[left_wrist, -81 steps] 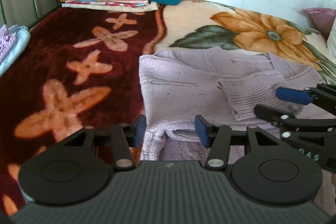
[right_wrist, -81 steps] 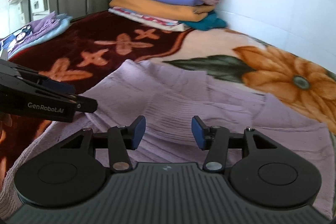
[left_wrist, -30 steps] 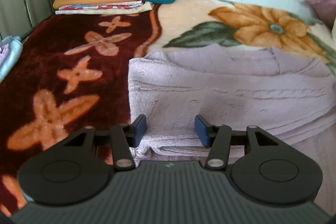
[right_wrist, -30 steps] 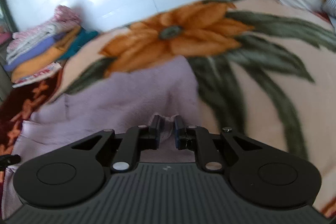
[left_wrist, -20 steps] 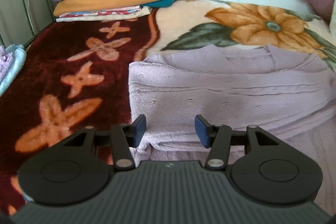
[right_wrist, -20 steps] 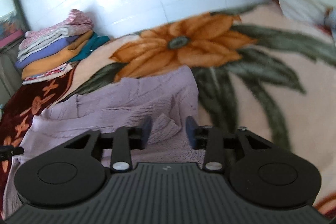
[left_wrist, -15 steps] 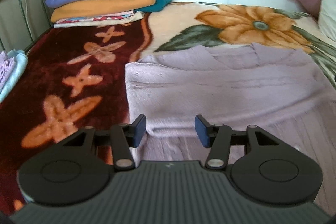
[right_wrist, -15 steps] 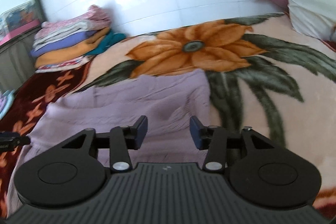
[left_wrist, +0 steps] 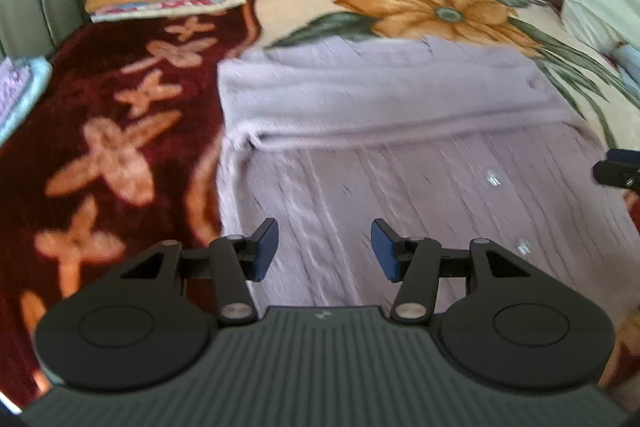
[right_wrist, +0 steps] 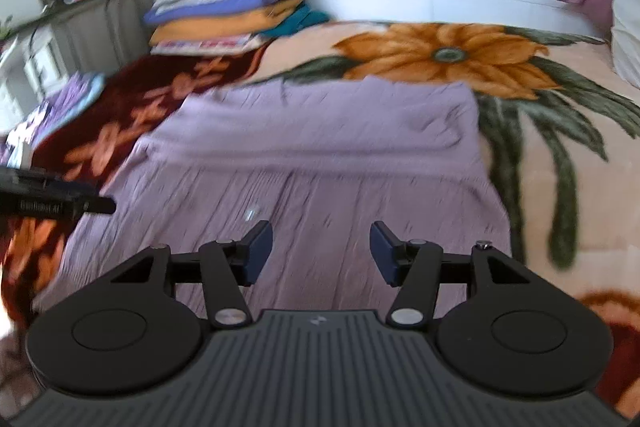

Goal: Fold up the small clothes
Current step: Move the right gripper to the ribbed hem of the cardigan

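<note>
Lilac knit sweater (left_wrist: 400,155) lies flat on the bed (right_wrist: 560,187), its far part folded over in a band. Both claws — left (left_wrist: 324,255), right (right_wrist: 316,253) — hang above it, jaws apart, empty. Next, likely: grip the near hem and fold it away.

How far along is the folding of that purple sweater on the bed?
Partly done: the lilac sweater lies flat on the flowered blanket, its far part already doubled over into a band across it. Nothing is in hand; the left gripper and right gripper are open above it. The near half remains unfolded.
</note>
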`<move>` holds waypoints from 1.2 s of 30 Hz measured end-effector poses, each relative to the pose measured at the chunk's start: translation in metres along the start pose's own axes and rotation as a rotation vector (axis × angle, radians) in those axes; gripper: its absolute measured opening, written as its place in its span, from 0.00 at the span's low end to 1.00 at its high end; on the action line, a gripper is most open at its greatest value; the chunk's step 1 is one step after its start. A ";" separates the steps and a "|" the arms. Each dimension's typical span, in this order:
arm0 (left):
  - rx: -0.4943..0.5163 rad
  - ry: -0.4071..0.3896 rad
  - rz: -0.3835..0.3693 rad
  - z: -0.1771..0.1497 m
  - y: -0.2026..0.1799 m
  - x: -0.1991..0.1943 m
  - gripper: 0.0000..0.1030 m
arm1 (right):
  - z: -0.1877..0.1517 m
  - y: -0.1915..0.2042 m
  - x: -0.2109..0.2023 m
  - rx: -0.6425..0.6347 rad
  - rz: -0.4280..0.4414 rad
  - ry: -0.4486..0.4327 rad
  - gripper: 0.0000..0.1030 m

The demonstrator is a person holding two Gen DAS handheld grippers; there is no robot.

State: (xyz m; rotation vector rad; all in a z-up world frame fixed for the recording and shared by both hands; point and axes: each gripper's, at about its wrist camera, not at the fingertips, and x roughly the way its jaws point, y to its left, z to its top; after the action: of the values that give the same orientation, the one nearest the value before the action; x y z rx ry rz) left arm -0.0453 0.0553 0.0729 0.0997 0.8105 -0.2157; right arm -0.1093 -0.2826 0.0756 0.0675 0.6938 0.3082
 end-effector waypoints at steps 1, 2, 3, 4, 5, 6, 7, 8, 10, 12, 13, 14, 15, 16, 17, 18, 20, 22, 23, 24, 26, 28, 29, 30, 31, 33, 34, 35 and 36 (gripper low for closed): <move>-0.003 0.011 -0.016 -0.004 -0.001 -0.001 0.52 | -0.005 0.002 -0.002 -0.009 0.009 0.013 0.60; -0.003 0.021 -0.028 -0.009 -0.002 -0.003 0.52 | -0.011 0.005 -0.004 -0.015 0.019 0.027 0.60; 0.003 0.028 -0.035 -0.013 -0.004 -0.003 0.52 | -0.016 0.008 -0.007 -0.025 0.027 0.041 0.60; 0.014 0.033 -0.040 -0.017 -0.007 -0.004 0.52 | -0.021 0.010 -0.009 -0.035 0.030 0.052 0.60; 0.025 0.038 -0.042 -0.020 -0.009 -0.005 0.52 | -0.026 0.013 -0.011 -0.047 0.031 0.064 0.60; 0.035 0.044 -0.045 -0.024 -0.011 -0.006 0.52 | -0.031 0.014 -0.013 -0.060 0.032 0.075 0.60; 0.044 0.050 -0.051 -0.027 -0.013 -0.007 0.52 | -0.035 0.016 -0.015 -0.072 0.034 0.087 0.60; 0.055 0.059 -0.061 -0.031 -0.015 -0.008 0.52 | -0.039 0.018 -0.017 -0.084 0.036 0.098 0.60; 0.074 0.081 -0.081 -0.037 -0.019 -0.009 0.56 | -0.044 0.018 -0.020 -0.115 0.041 0.123 0.63; 0.098 0.096 -0.092 -0.042 -0.023 -0.010 0.68 | -0.049 0.022 -0.024 -0.160 0.039 0.142 0.74; 0.114 0.095 -0.093 -0.045 -0.024 -0.012 0.69 | -0.052 0.024 -0.027 -0.193 0.038 0.148 0.74; 0.137 0.096 -0.093 -0.047 -0.027 -0.013 0.69 | -0.054 0.027 -0.030 -0.225 0.041 0.156 0.74; 0.153 0.100 -0.093 -0.050 -0.029 -0.014 0.69 | -0.056 0.028 -0.032 -0.249 0.046 0.168 0.74; 0.166 0.103 -0.092 -0.052 -0.031 -0.014 0.69 | -0.058 0.030 -0.034 -0.278 0.054 0.185 0.75; 0.174 0.104 -0.091 -0.054 -0.032 -0.014 0.69 | -0.061 0.032 -0.035 -0.307 0.060 0.200 0.75; 0.177 0.106 -0.090 -0.056 -0.033 -0.014 0.69 | -0.064 0.034 -0.036 -0.341 0.064 0.219 0.75; 0.182 0.107 -0.090 -0.058 -0.035 -0.014 0.69 | -0.071 0.040 -0.033 -0.406 0.069 0.258 0.75; 0.182 0.108 -0.094 -0.058 -0.037 -0.014 0.69 | -0.079 0.044 -0.029 -0.459 0.073 0.293 0.75; 0.181 0.108 -0.100 -0.058 -0.037 -0.014 0.69 | -0.082 0.046 -0.027 -0.471 0.072 0.290 0.75; 0.180 0.108 -0.105 -0.058 -0.038 -0.013 0.69 | -0.084 0.047 -0.025 -0.476 0.068 0.283 0.75; 0.179 0.105 -0.115 -0.057 -0.039 -0.014 0.69 | -0.083 0.049 -0.020 -0.469 0.056 0.268 0.75; 0.179 0.103 -0.121 -0.056 -0.040 -0.015 0.69 | -0.082 0.051 -0.013 -0.470 0.043 0.258 0.75; 0.180 0.102 -0.126 -0.056 -0.041 -0.016 0.69 | -0.081 0.052 -0.010 -0.473 0.037 0.252 0.75; 0.181 0.102 -0.131 -0.056 -0.042 -0.016 0.69 | -0.081 0.054 -0.006 -0.473 0.026 0.243 0.75; 0.183 0.103 -0.136 -0.057 -0.042 -0.016 0.69 | -0.079 0.055 -0.002 -0.468 0.016 0.235 0.75; 0.188 0.104 -0.142 -0.057 -0.044 -0.017 0.69 | -0.076 0.056 0.004 -0.456 -0.002 0.214 0.75; 0.191 0.104 -0.145 -0.058 -0.045 -0.017 0.69 | -0.075 0.056 0.007 -0.449 -0.017 0.199 0.74; 0.197 0.106 -0.149 -0.058 -0.047 -0.017 0.69 | -0.074 0.057 0.009 -0.442 -0.026 0.187 0.73; 0.202 0.106 -0.154 -0.059 -0.048 -0.018 0.69 | -0.073 0.056 0.010 -0.431 -0.031 0.174 0.69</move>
State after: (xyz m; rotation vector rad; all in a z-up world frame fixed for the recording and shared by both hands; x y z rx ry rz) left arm -0.1097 0.0214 0.0453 0.2410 0.9012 -0.4410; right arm -0.1625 -0.2287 0.0226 -0.3843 0.7867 0.4312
